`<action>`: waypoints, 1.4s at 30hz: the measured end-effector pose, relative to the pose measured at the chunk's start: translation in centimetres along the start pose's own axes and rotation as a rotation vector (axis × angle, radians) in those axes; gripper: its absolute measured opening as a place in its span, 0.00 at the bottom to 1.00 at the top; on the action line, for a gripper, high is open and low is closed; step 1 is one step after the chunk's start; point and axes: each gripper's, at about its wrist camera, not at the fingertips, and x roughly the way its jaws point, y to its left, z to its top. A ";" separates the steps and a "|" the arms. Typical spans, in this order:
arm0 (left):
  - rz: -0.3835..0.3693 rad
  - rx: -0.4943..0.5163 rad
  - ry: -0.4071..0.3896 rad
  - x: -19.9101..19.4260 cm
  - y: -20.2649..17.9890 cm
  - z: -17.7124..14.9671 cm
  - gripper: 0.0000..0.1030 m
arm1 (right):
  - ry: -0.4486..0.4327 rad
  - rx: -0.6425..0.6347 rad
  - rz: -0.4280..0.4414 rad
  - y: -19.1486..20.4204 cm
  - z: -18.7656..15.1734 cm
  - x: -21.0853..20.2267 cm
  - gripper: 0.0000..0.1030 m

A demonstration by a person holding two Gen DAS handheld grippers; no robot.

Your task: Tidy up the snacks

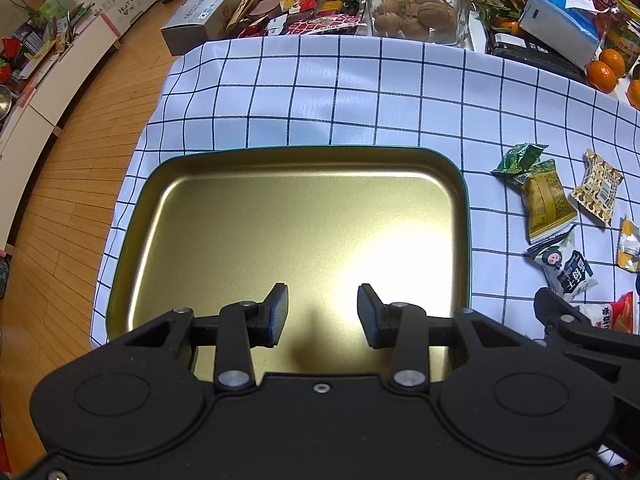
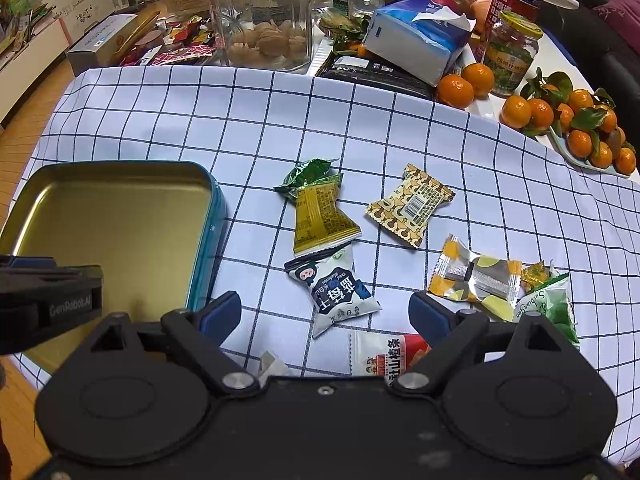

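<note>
A gold-lined tin tray [image 1: 464, 216] with a teal rim lies on the checked cloth; it also shows at the left of the right wrist view [image 2: 208, 240]. My left gripper [image 1: 322, 314] hovers open and empty over the tray's near part. My right gripper [image 2: 324, 316] is open and empty above the loose snacks: a white-and-navy packet [image 2: 340, 292], a gold-green packet [image 2: 320, 216], a brown patterned packet [image 2: 412, 204], a yellow-and-clear packet [image 2: 476, 276], a green packet [image 2: 552, 308] and a red-and-white packet [image 2: 384, 356]. The same snacks lie right of the tray in the left wrist view [image 1: 544, 200].
At the back stand a glass jar of walnuts [image 2: 264, 32], a tissue pack [image 2: 416, 36], jars [image 2: 512, 52], mandarins [image 2: 560, 120] and a heap of wrappers [image 1: 312, 12]. The table edge and wooden floor [image 1: 80, 160] lie to the left.
</note>
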 end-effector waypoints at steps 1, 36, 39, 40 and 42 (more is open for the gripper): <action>0.000 0.000 0.000 0.0 0.0 0.0 0.47 | 0.001 0.000 0.000 0.0 0.0 0.0 0.92; -0.024 -0.006 0.009 -0.2 -0.6 0.4 0.47 | 0.021 0.047 0.046 -1.8 0.3 -0.2 0.92; -0.041 -0.013 0.010 -0.4 -0.8 0.6 0.47 | 0.006 0.068 0.055 -3.2 0.5 -0.6 0.90; -0.047 -0.012 0.009 -0.4 -0.9 0.6 0.47 | -0.002 0.079 0.057 -3.7 0.6 -0.8 0.88; -0.058 -0.008 0.010 -0.5 -1.2 0.6 0.47 | -0.018 0.118 0.066 -5.3 0.9 -1.1 0.86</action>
